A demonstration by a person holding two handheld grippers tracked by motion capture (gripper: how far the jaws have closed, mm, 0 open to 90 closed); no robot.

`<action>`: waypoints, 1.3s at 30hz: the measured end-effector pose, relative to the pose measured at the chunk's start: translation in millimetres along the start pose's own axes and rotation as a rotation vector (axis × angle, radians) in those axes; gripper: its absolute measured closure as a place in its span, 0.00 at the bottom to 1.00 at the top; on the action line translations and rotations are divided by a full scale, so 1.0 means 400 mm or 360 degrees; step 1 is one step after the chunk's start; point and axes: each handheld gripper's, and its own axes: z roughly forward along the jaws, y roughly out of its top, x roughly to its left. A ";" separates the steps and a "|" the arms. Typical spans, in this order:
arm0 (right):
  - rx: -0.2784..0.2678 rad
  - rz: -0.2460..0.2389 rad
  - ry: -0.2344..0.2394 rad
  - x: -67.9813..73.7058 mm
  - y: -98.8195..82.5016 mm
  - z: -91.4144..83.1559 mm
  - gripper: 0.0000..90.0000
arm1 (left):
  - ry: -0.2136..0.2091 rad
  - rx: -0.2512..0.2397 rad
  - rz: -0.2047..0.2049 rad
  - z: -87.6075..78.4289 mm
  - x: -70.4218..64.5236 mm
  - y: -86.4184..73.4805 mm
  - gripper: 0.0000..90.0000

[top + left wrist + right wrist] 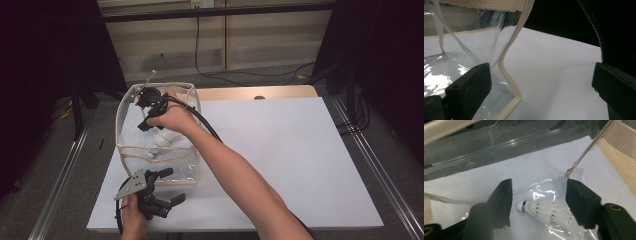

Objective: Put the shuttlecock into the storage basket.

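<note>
In the high view, the right gripper is reaching down into a clear bag standing on the table, over a white shuttlecock lying inside. The left gripper is sitting just in front of the bag, jaws spread wide and empty.

In the left gripper view, its jaws are standing far apart, one beside the bag's cream-edged corner.

In the right gripper view, the jaws are standing open, with the shuttlecock lying loose between them on the bag's floor.
</note>
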 end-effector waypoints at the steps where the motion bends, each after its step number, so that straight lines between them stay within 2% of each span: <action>1: -0.0002 0.0000 0.0003 -0.001 0.003 -0.006 0.40 | -0.0001 0.0001 0.0001 0.000 0.000 0.000 0.03; 7: -0.0008 0.0017 0.0039 -0.002 0.011 -0.034 0.30 | 0.0001 -0.0001 -0.0002 -0.001 0.000 0.000 0.03; 14: -0.0001 0.0047 0.0047 -0.004 0.011 -0.072 0.21 | 0.0005 0.0005 0.0002 0.000 -0.001 0.000 0.03; 22: -0.0027 0.0066 0.0063 -0.003 0.006 -0.113 0.14 | 0.0008 0.0006 0.0002 -0.001 -0.001 0.000 0.03; 39: -0.0079 0.0074 0.0056 -0.005 -0.020 -0.192 0.08 | 0.0007 0.0008 0.0006 -0.001 -0.001 0.001 0.03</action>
